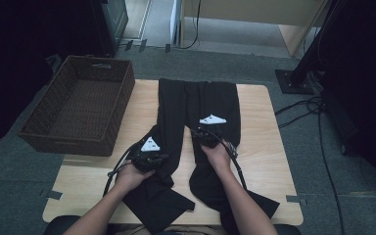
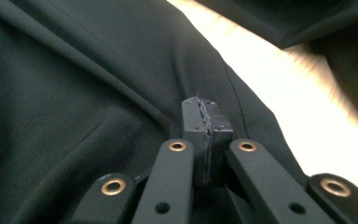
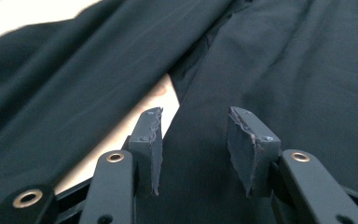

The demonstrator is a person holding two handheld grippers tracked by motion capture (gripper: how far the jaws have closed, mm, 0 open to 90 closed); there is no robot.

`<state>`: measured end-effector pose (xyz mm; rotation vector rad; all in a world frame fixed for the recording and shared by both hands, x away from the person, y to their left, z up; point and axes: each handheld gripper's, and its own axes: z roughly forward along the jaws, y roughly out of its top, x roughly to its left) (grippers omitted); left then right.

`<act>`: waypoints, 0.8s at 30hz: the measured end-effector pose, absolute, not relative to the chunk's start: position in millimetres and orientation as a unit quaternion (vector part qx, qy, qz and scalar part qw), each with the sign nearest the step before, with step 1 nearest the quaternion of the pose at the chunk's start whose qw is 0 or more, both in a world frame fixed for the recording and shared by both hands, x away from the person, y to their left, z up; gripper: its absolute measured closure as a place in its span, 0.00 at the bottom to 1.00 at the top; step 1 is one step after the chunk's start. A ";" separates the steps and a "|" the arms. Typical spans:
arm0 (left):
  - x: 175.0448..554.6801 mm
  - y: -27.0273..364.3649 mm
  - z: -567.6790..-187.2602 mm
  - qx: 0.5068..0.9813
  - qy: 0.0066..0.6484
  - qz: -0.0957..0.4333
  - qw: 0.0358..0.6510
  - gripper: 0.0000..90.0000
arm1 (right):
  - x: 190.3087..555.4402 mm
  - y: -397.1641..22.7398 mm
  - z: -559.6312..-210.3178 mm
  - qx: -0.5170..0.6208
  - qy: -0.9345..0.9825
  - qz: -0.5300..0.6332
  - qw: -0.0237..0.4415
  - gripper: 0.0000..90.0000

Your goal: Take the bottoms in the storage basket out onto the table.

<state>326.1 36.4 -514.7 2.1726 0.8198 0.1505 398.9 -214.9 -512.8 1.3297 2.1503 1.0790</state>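
High view showed black trousers (image 1: 198, 105) spread flat across the wooden table (image 1: 262, 147), beside a wicker basket (image 1: 81, 105); the left gripper (image 2: 206, 122) was pinched fully together against the fabric, the right gripper (image 3: 195, 140) hovered parted, gripping nothing

Both my forearms reach in from the near edge. Left gripper (image 1: 149, 155) in my left hand (image 1: 129, 176), jaws pressed together. Right gripper (image 1: 206, 134) in my right hand (image 1: 219, 154), jaws parted, nothing between the pads (image 3: 151, 144).
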 end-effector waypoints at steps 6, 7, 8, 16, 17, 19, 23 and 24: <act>327.5 43.4 -506.4 0.845 0.331 0.061 0.415 1.00 | 405.7 -208.6 -519.4 0.480 0.769 0.358 0.226 0.84; 327.8 45.1 -504.4 0.844 0.330 0.063 0.418 1.00 | 405.5 -209.7 -519.0 0.480 0.770 0.355 0.225 0.92; 328.0 46.8 -502.1 0.840 0.333 0.065 0.423 1.00 | 404.8 -210.9 -518.2 0.478 0.774 0.349 0.226 0.98; 333.6 71.4 -487.2 0.816 0.366 0.077 0.440 0.96 | 389.3 -247.3 -506.9 0.493 0.771 0.333 0.227 1.00; 335.3 72.9 -486.9 0.816 0.370 0.078 0.438 0.93 | 386.0 -252.6 -505.8 0.494 0.770 0.334 0.228 1.00; 338.2 73.6 -486.2 0.815 0.372 0.080 0.437 0.88 | 380.0 -261.0 -504.5 0.493 0.771 0.331 0.229 1.00; 345.1 71.3 -479.9 0.817 0.369 0.092 0.433 0.77 | 367.4 -270.6 -503.5 0.484 0.781 0.318 0.234 1.00; 347.7 70.3 -478.3 0.816 0.372 0.096 0.431 0.73 | 364.5 -272.8 -503.7 0.484 0.782 0.315 0.235 1.00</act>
